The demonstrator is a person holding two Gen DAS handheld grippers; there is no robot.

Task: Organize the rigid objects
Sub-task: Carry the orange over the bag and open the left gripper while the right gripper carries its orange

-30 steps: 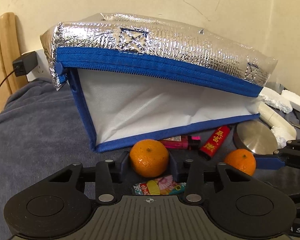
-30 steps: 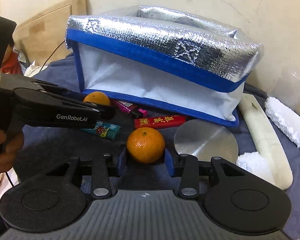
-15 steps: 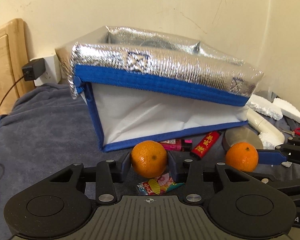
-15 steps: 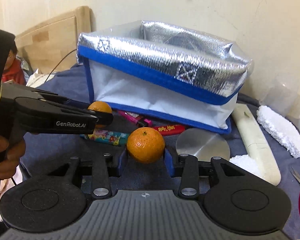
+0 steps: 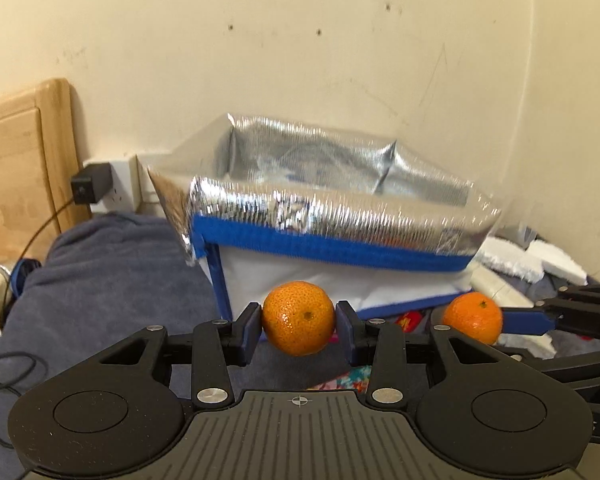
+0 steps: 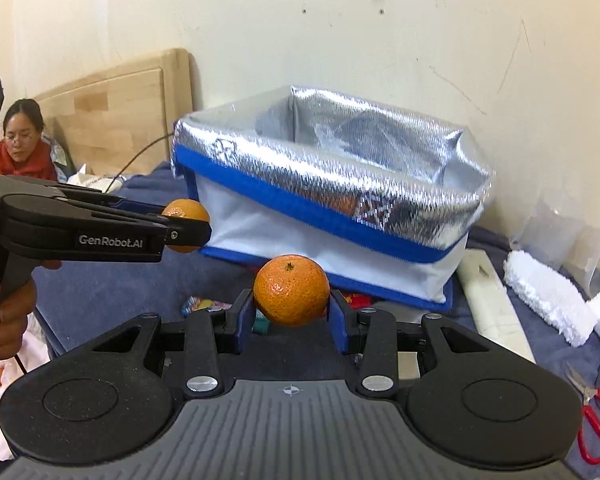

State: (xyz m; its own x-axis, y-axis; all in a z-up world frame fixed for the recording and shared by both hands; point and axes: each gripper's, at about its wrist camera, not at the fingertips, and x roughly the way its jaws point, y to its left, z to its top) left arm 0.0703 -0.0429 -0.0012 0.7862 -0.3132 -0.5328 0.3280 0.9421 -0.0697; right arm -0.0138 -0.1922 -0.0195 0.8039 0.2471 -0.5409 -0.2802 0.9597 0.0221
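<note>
The foil-lined cooler bag (image 5: 340, 232) stands open on the blue blanket (image 5: 112, 280) against the wall. In front of its white side, the left gripper (image 5: 299, 326) is clamped on one orange (image 5: 299, 317), and the right gripper (image 6: 291, 305) likewise pinches a second orange (image 6: 291, 290). Red-handled scissors (image 6: 598, 420) lie well right of the bag.

The left gripper (image 5: 299, 332) clamps an orange (image 5: 299, 317) between its blue pads, lifted clear of the grey blanket (image 5: 112, 280). Just beyond it stands an open cooler bag (image 5: 328, 220) with a silver foil lining, white sides and blue trim, set against the cream wall (image 5: 300, 60). At the right, the right gripper (image 5: 500, 320) holds a second orange (image 5: 473, 317). A charger (image 5: 91, 182) sits in a wall socket at the far left, beside a wooden headboard (image 5: 20, 152). White foam pieces (image 5: 532, 260) lie at the far right.
</note>
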